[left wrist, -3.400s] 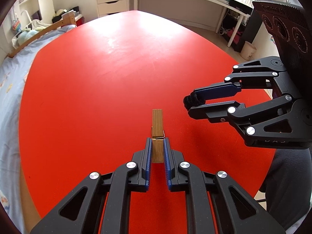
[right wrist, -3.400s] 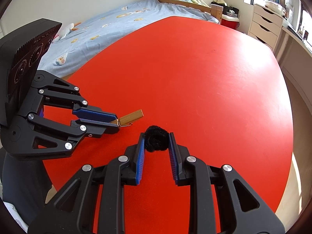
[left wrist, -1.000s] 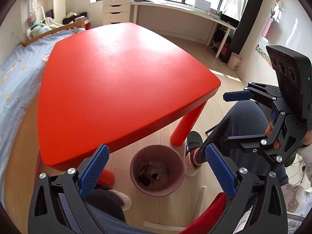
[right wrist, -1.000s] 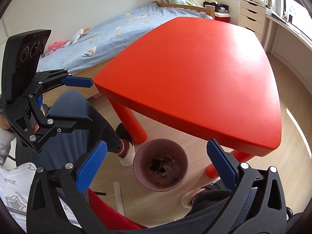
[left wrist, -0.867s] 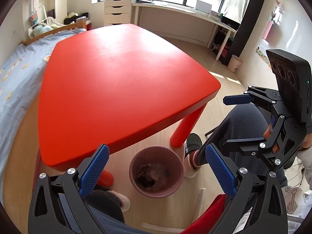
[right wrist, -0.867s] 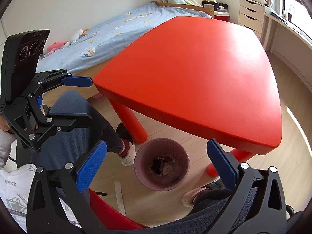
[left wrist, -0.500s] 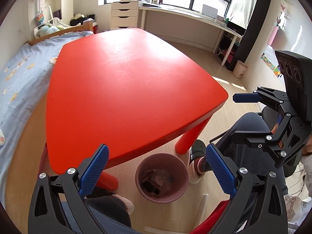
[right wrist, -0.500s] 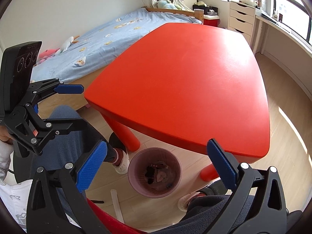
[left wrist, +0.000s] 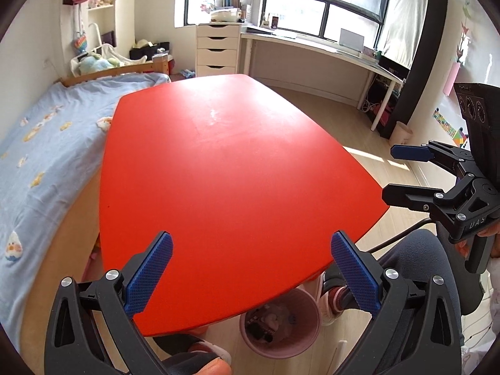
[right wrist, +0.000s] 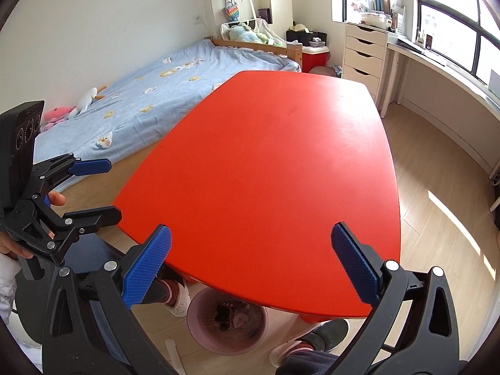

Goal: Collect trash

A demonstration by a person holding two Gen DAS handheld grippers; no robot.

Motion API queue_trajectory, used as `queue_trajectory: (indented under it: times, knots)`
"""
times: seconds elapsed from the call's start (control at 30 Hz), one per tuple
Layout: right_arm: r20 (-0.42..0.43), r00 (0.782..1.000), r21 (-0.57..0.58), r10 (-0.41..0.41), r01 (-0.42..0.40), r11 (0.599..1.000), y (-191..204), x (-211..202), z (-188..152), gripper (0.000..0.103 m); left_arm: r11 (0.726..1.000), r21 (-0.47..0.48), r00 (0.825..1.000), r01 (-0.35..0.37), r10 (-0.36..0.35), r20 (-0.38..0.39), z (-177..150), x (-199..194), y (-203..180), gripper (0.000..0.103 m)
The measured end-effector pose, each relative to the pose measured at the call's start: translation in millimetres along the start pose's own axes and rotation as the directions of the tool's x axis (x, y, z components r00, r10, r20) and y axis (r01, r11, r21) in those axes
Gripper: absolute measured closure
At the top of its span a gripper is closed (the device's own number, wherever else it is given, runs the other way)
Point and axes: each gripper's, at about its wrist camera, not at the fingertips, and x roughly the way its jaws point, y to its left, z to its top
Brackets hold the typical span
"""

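Observation:
A pink waste bin (left wrist: 281, 348) stands on the floor under the near edge of the red table (left wrist: 234, 172), with mixed trash (left wrist: 268, 320) inside it. The right wrist view shows the same bin (right wrist: 218, 343) and its trash (right wrist: 232, 315), half hidden by the table (right wrist: 275, 162). My left gripper (left wrist: 250, 250) is held open wide above the table's near edge, with nothing in it. My right gripper (right wrist: 251, 237) is open wide and empty too. Each one appears in the other's view: the right gripper (left wrist: 392, 172) at the right, the left gripper (right wrist: 112, 189) at the left.
A bed with a blue cover (left wrist: 40, 156) runs along the table's left side. A white drawer unit (left wrist: 217, 48) and a long desk (left wrist: 328, 53) stand by the window. The person's legs (left wrist: 415, 268) and shoes (right wrist: 322, 331) are beside the bin.
3.4 s ago the left gripper held a wooden clip and the right a black fuzzy piece on the table. Both stood open over the bin a second ago, then rose and tilted toward the tabletop.

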Motion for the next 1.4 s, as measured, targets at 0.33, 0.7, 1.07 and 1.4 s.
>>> queue_trajectory:
  times: [0.33,0.7,1.07,1.4]
  knots:
    - [-0.013,1.0,-0.007,0.006,-0.007,1.0,-2.8,7.9,6.2,0.003,0.999,-0.032,1.0,0.021,-0.021,-0.02,6.5,8.0,8.2,0.006]
    - [-0.016,1.0,-0.006,0.008,-0.008,1.0,-7.7,13.4,8.8,0.003,1.0,-0.021,1.0,-0.009,0.009,-0.014,5.8,8.8,4.8,0.006]
    - [-0.027,1.0,-0.001,0.009,-0.009,1.0,-11.6,16.8,8.7,0.003,0.999,-0.039,1.0,0.014,-0.015,-0.014,6.1,8.8,4.9,0.006]
    - [-0.027,1.0,-0.004,0.002,-0.002,1.0,-12.8,15.0,8.3,0.003,0.999,-0.037,1.0,0.012,-0.013,-0.013,6.7,9.5,6.1,0.006]
